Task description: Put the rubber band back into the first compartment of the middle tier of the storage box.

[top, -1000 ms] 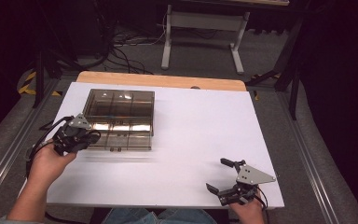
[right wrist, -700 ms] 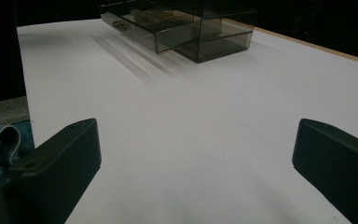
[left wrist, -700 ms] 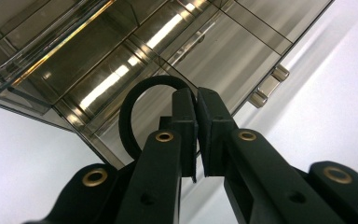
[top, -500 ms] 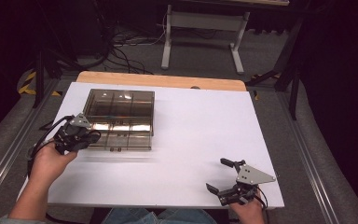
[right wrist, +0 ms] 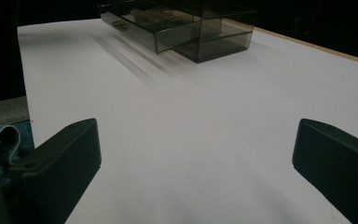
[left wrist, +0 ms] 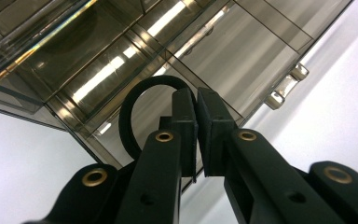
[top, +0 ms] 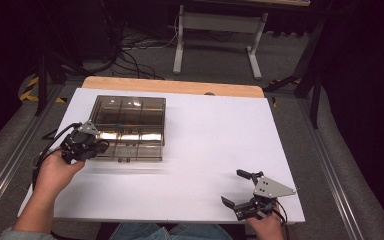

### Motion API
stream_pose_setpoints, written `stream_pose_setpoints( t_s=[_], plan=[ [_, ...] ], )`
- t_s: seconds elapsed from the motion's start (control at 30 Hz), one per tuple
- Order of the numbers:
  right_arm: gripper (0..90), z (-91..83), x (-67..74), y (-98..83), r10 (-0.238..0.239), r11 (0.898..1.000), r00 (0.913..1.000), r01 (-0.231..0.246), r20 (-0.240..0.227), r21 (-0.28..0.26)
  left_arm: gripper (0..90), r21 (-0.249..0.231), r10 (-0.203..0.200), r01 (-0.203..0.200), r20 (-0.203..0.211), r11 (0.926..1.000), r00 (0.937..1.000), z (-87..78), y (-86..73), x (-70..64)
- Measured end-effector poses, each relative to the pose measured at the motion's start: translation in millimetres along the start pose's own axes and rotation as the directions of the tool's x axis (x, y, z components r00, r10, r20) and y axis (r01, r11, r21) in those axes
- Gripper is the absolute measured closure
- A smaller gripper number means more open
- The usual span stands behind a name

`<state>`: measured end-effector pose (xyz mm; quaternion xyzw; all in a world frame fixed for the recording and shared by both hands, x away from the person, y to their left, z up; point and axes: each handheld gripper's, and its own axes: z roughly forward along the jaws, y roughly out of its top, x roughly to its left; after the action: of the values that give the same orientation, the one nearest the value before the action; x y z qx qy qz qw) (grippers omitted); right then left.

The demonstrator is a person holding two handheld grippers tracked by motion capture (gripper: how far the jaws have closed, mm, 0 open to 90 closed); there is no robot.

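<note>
A smoke-tinted clear plastic compartment box [top: 130, 127] lies at the left of the white table top. My left gripper [top: 99, 146] hovers at its near left corner. In the left gripper view the jaws of my left gripper [left wrist: 196, 100] stand almost together, pinching a thin black elastic loop [left wrist: 135, 98] that curls out to their left above the box's compartments [left wrist: 242, 51]. Two small clear latches [left wrist: 284, 86] show on the box's front edge. My right gripper [top: 232, 186] rests near the front right of the table, open and with nothing between its fingers [right wrist: 196, 154]. The box [right wrist: 186, 23] lies far ahead of it.
The white sheet [top: 215, 135] covers a wooden table top whose far edge [top: 170, 86] shows. Past the table are a white metal stand [top: 215, 35] and floor cables [top: 130, 55]. Blue denim [right wrist: 0, 144] shows at the table's near edge.
</note>
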<state>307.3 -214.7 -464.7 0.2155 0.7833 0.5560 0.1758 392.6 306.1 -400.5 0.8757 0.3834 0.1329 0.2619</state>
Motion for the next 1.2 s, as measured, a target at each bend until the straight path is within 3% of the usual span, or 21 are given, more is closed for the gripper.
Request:
stream_pose_setpoints(
  t_s=[0.63, 0.93, 1.2],
  plan=[
    [1.6, 1.0, 0.1, 0.0, 0.0, 1.0, 1.0, 0.0, -0.003, 0.001, 85.7, 0.023, -0.02, 0.019, 0.016, 0.9995, 0.9997, 9.1, -1.9, 6.2],
    [1.6, 0.9, 0.0, -0.2, 0.003, 1.0, 1.0, -0.003, -0.003, 0.001, 81.3, 0.026, -0.016, 0.016, -0.001, 0.9995, 0.9999, 11.1, -0.9, 7.8],
    [1.6, 0.4, 0.3, -0.1, 0.003, 1.0, 1.0, -0.003, -0.003, 0.0, 69.1, -0.042, -0.015, 0.015, 0.0, 0.999, 0.9999, 0.9, -0.2, 5.0]
  ],
)
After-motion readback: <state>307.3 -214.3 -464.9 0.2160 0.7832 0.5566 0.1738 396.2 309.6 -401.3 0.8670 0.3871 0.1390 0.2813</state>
